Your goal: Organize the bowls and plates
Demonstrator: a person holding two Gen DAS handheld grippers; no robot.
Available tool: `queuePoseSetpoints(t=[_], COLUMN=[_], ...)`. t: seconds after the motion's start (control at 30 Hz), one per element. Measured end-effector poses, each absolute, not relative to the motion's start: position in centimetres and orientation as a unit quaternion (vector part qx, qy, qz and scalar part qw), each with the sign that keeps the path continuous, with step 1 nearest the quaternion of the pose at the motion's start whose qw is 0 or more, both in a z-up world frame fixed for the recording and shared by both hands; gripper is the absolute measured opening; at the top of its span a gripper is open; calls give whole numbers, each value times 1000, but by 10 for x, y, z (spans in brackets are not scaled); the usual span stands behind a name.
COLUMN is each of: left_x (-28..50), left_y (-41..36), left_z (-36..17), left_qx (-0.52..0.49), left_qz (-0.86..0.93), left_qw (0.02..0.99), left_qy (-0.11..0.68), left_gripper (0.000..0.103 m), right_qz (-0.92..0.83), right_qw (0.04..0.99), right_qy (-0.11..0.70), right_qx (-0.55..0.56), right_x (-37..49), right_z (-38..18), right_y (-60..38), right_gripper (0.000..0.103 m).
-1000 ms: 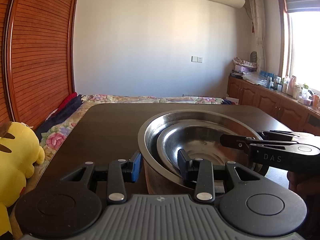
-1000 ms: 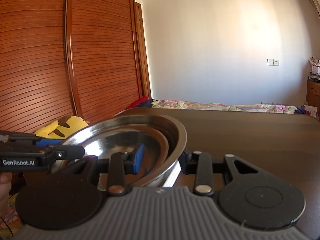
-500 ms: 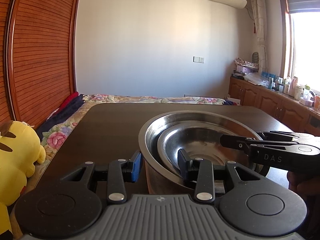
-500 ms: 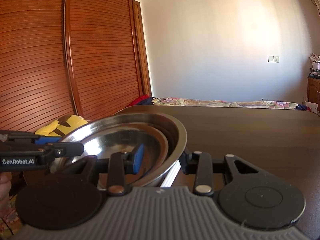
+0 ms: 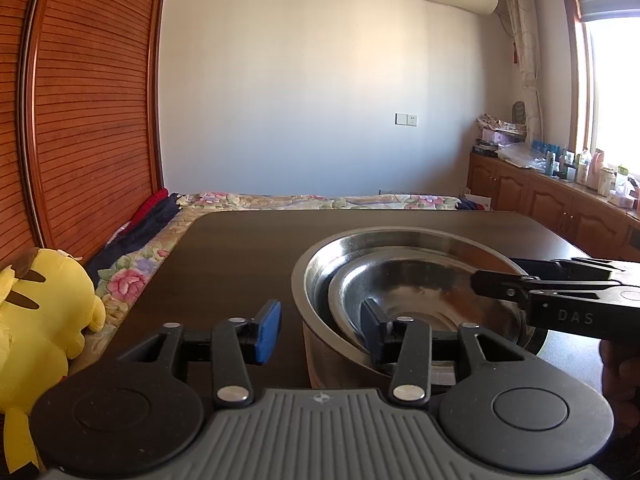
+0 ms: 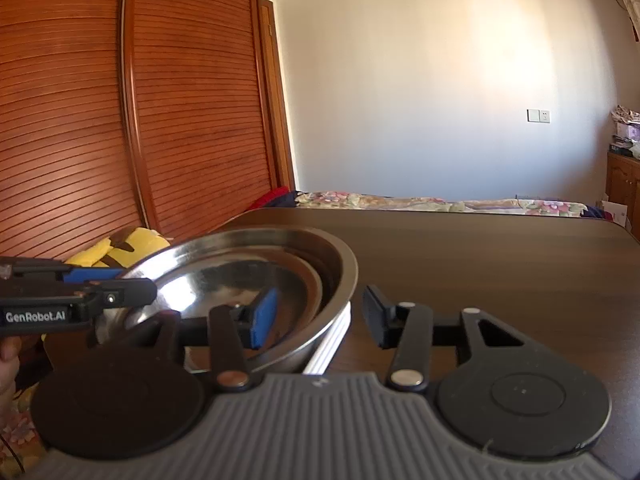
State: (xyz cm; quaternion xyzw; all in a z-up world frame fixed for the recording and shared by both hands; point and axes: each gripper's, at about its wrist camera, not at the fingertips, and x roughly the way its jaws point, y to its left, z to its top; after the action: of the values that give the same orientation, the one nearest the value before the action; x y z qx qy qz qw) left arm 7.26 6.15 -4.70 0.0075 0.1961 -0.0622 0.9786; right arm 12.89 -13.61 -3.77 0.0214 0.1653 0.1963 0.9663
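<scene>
Two steel bowls are nested on the dark table (image 5: pixel 240 248): a large bowl (image 5: pixel 316 256) with a smaller bowl (image 5: pixel 400 280) inside it. My left gripper (image 5: pixel 320 332) straddles the large bowl's left wall, one pad outside and one inside. Its jaws are opening and a gap shows beside the blue pad. My right gripper (image 6: pixel 320 320) straddles the opposite wall of the large bowl (image 6: pixel 344 272). Its jaws are opening too, and its pads stand off the metal. Each gripper also shows in the other's view: the right gripper (image 5: pixel 500 274) and the left gripper (image 6: pixel 120 282).
A yellow plush toy (image 5: pixel 40 320) sits off the table's left edge on a floral bed cover (image 5: pixel 320 202). Slatted wooden wardrobe doors (image 6: pixel 180 120) stand at the left. Cluttered wooden cabinets (image 5: pixel 560 208) run under the window at the right. Bare table top stretches beyond the bowls.
Both grippers' pads have spread apart and come off the large bowl's wall. Hands and bowls stay where they were.
</scene>
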Motion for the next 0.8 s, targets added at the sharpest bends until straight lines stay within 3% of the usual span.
queuePoseSetpoints(t=[0.27, 0.43, 0.5, 0.67, 0.8], left_x=[62, 57, 54, 50, 48], left_y=[60, 51, 44, 32, 22], left_z=[-30, -19, -14, -8, -5], left_qx=[17, 21, 23, 23, 29], left_qz=[-53, -56, -63, -75, -79], left_qw=[983, 985, 986, 987, 987], left_qy=[175, 161, 154, 139, 136], left_gripper=[62, 81, 94, 103, 103], right_qz=[167, 143, 134, 111, 84], right_qw=[974, 980, 982, 988, 991], right_qy=[149, 133, 129, 105, 98], right_qx=[19, 28, 29, 25, 23], right_x=[115, 105, 101, 87, 80], right_z=[-31, -21, -17, -4, 1], right_y=[-148, -162, -168, -180, -186], right_gripper=[54, 59, 62, 90, 99])
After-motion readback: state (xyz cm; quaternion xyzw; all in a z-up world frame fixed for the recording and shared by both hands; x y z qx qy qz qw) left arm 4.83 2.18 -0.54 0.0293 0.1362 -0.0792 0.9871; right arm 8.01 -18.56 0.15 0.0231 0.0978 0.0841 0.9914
